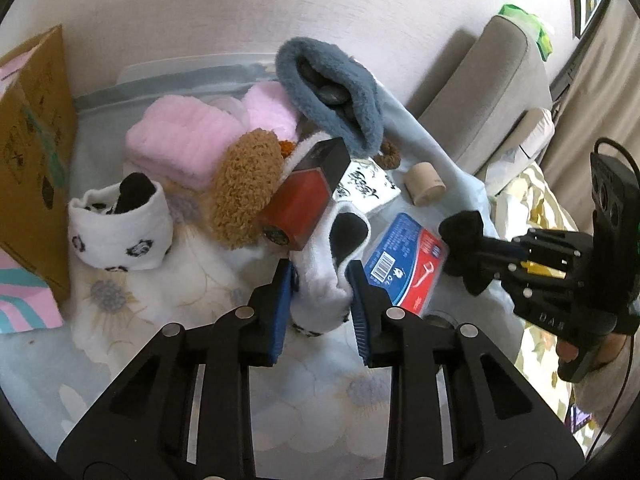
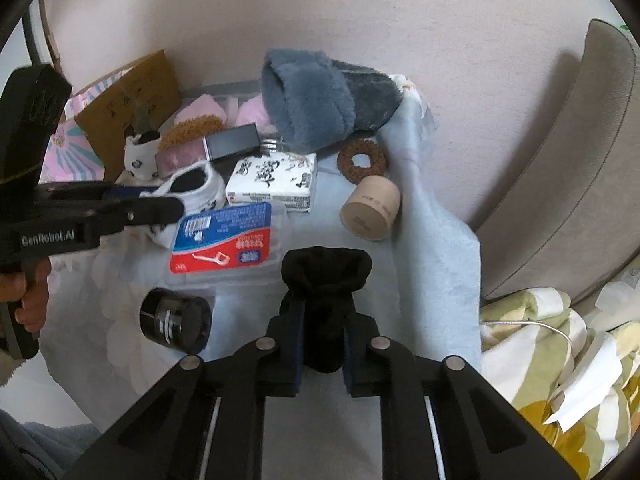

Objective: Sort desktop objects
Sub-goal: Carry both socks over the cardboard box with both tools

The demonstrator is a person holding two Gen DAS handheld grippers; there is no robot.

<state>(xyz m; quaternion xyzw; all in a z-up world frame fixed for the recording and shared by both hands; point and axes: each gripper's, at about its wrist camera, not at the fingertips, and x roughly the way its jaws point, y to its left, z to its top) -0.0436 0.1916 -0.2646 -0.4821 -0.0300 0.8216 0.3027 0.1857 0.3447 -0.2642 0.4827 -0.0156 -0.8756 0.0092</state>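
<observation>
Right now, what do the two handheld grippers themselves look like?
Both are black, angular plastic frames with silver round pivot pins and blue pads lining the fingers. The left gripper carries white GenRobot.AI lettering on its side, seen from the right wrist. The right gripper has a boxy black camera block on top, a thin black cable, a yellow patch inside and embossed letters.

Mostly soft cloth, some glossy packaging

Blue-grey slipper [image 2: 308, 104] is fluffy plush; beside it, the cylinder [image 2: 370, 212] looks like matt cardboard; the floss-pick box [image 2: 224, 238] is glossy plastic; the black sock [image 2: 324, 280] is matt knit.
</observation>
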